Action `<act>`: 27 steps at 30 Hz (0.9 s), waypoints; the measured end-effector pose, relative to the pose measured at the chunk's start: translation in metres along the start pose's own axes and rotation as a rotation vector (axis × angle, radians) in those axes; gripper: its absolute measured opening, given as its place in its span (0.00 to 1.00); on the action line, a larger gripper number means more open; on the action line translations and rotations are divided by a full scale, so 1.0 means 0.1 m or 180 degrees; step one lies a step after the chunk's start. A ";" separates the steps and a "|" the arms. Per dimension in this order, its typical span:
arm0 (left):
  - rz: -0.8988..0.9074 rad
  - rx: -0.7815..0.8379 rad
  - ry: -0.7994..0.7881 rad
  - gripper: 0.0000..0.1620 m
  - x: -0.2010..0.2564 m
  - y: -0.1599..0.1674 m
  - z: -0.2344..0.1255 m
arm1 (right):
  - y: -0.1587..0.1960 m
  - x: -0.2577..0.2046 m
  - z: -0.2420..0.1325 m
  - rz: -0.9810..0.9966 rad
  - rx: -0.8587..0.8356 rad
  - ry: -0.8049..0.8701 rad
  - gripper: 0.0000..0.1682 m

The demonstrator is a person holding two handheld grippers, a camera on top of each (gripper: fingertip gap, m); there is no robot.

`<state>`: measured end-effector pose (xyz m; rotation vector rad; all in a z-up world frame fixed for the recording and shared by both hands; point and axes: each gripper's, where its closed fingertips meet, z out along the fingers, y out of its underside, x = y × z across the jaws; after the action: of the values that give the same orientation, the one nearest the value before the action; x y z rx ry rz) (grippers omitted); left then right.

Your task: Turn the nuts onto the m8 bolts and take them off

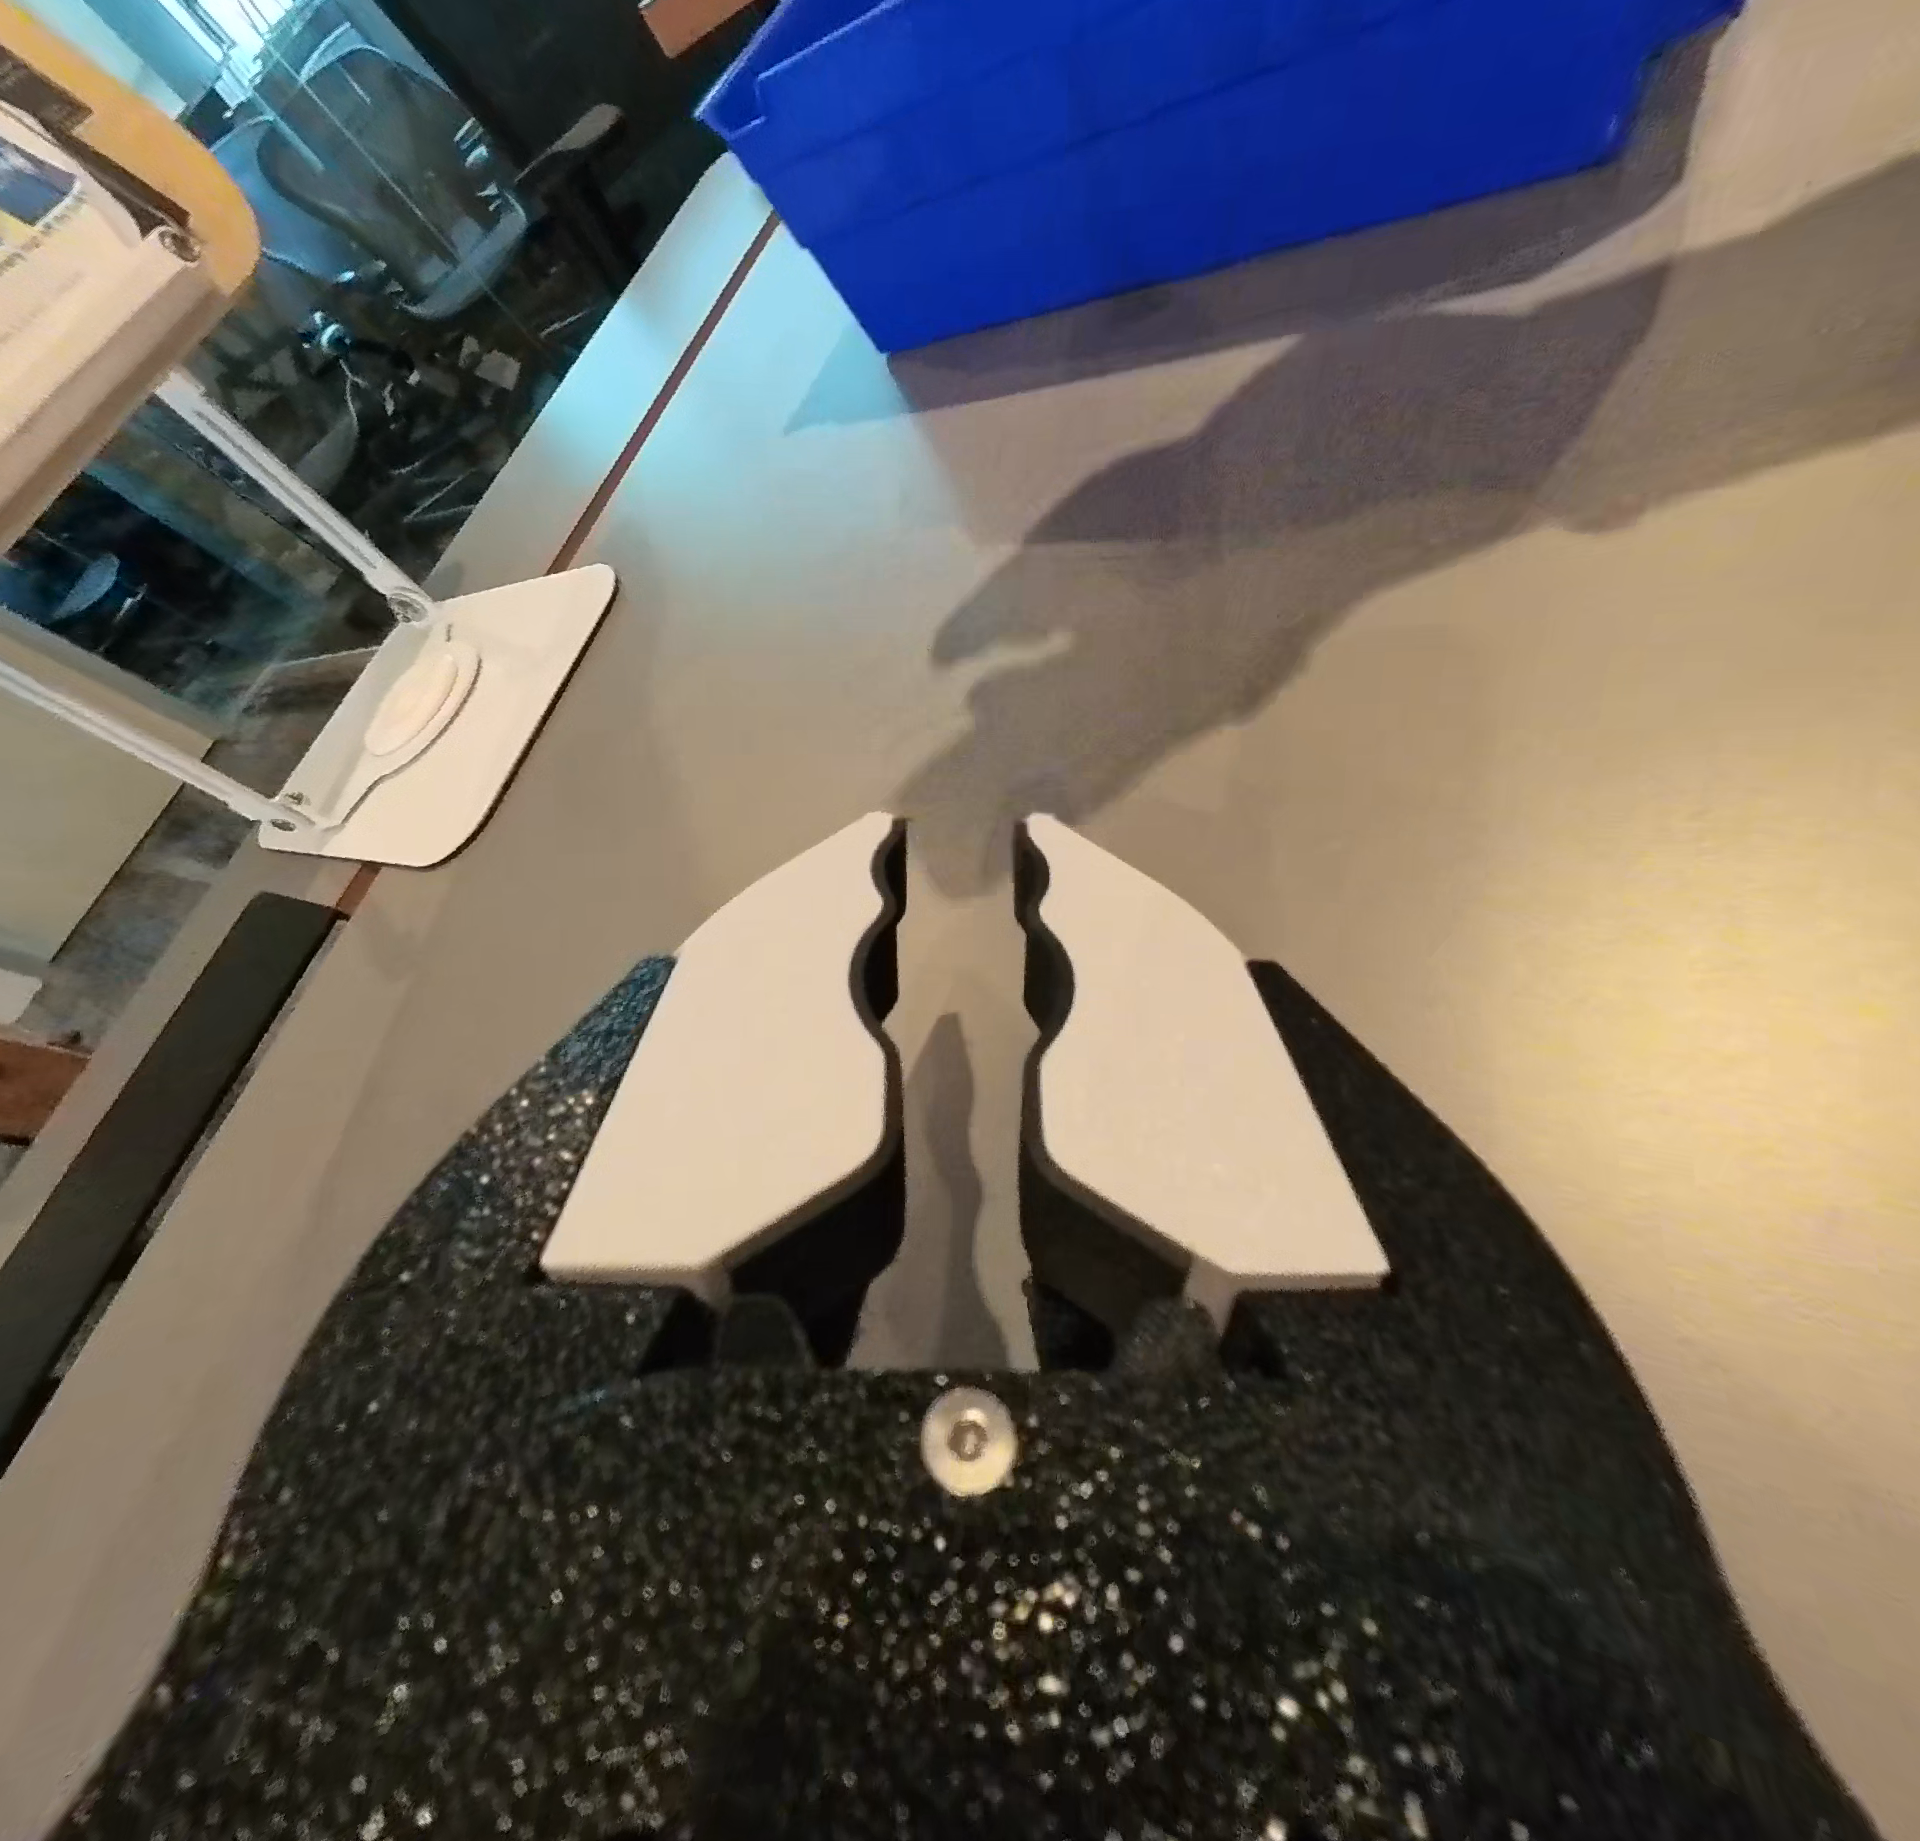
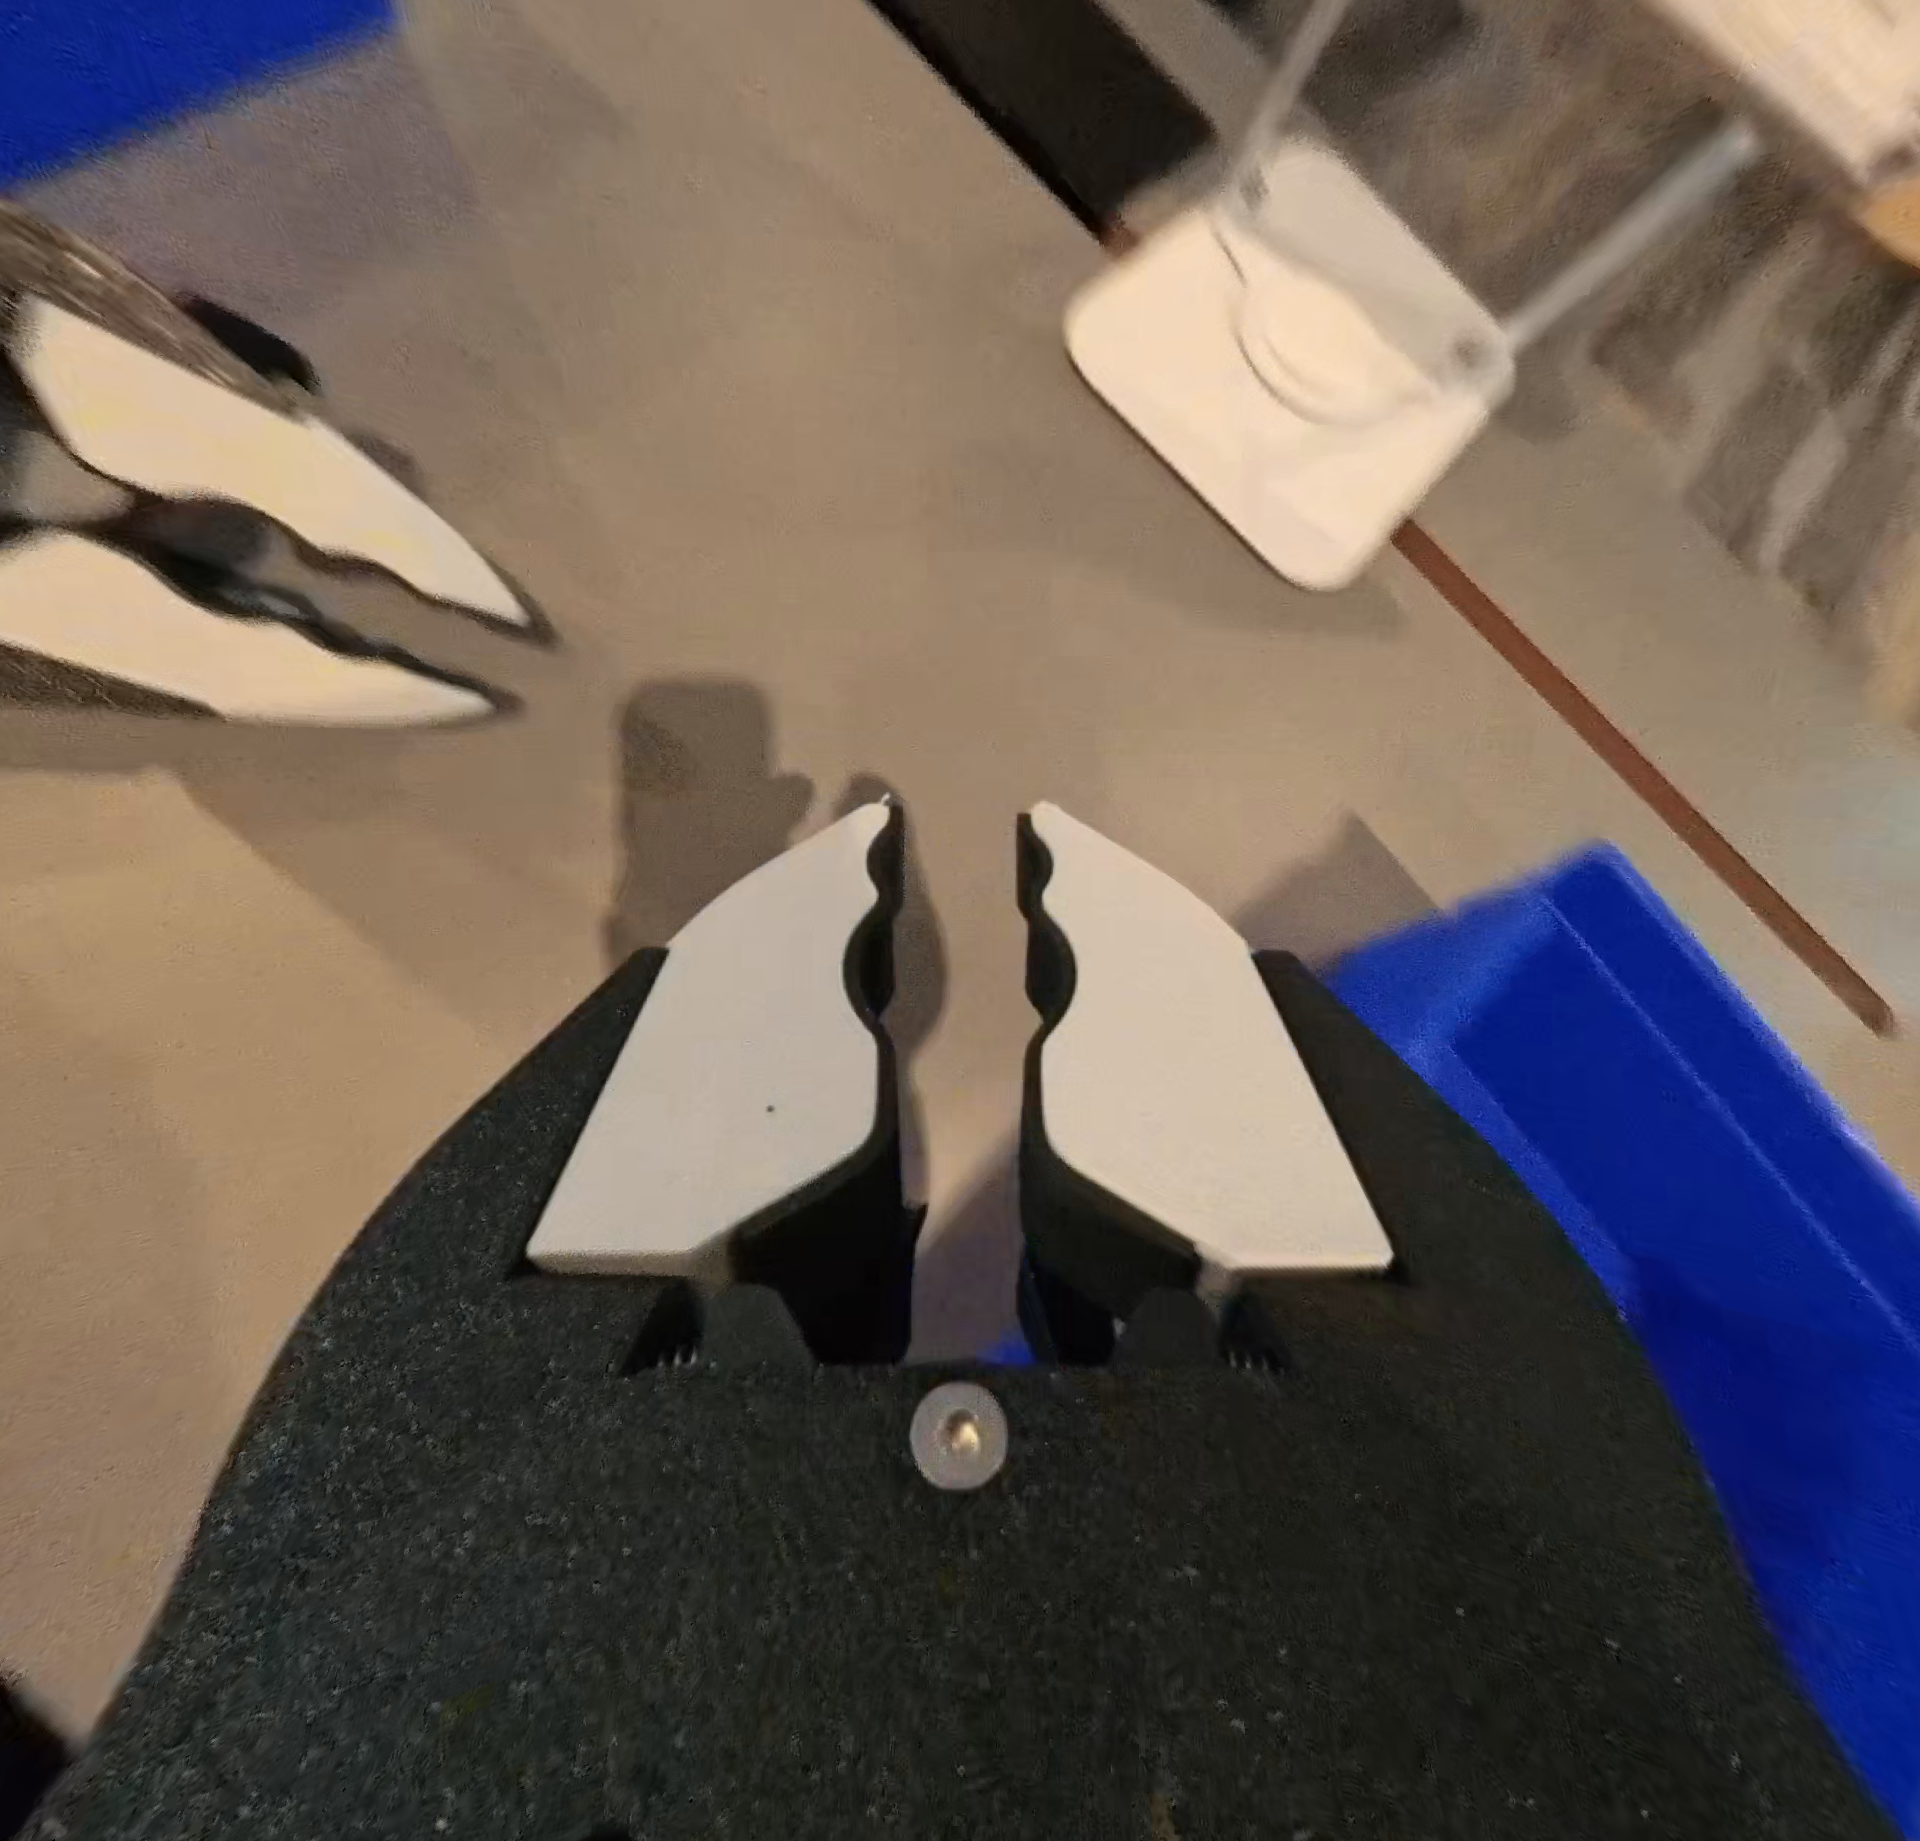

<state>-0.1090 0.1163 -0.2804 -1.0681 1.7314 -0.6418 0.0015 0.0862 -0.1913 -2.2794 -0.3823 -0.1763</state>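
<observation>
No nuts or bolts show in either view. My left gripper (image 1: 961,825) has white fingers on a black speckled body. It hovers over the beige table (image 1: 1455,960), and its jaws stand a narrow gap apart with nothing between them. My right gripper (image 2: 958,809) looks the same, slightly open and empty over the table (image 2: 727,441). The left gripper also shows blurred at the left of the right wrist view (image 2: 509,664), pointing toward the right gripper, with its fingertips close together.
A blue plastic bin (image 1: 1195,129) stands on the table ahead of the left gripper. Another blue bin (image 2: 1662,1116) lies beside the right gripper, and more blue (image 2: 156,25) shows at the top left. A white lamp base (image 1: 447,721) (image 2: 1288,378) sits at the table's brown edge (image 2: 1610,742). The tips of one gripper are about 15 cm away from the tips of the other.
</observation>
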 end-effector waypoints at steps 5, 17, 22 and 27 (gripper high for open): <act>-0.0132 0.0025 -0.0061 0.11 -0.10 0.03 -0.02 | -0.24 -0.53 0.67 -0.0100 0.0859 -0.0284 0.16; -0.0130 0.0316 -0.0091 0.04 -0.10 -0.20 -0.19 | -0.24 -0.56 0.92 0.0180 0.1849 0.0169 0.16; -0.0090 0.0600 -0.0138 0.04 -0.02 -0.50 -0.43 | -0.17 -0.57 0.98 0.0085 0.1750 0.0225 0.16; -0.0709 0.0739 -0.0670 0.00 -0.22 -0.70 -1.09 | -0.18 -0.58 0.96 0.0014 0.1790 0.0279 0.15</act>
<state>-0.1801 0.0974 -0.1715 -1.1284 1.3335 -0.8173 -0.0590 0.1562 -0.2579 -1.7130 -0.3307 -0.1438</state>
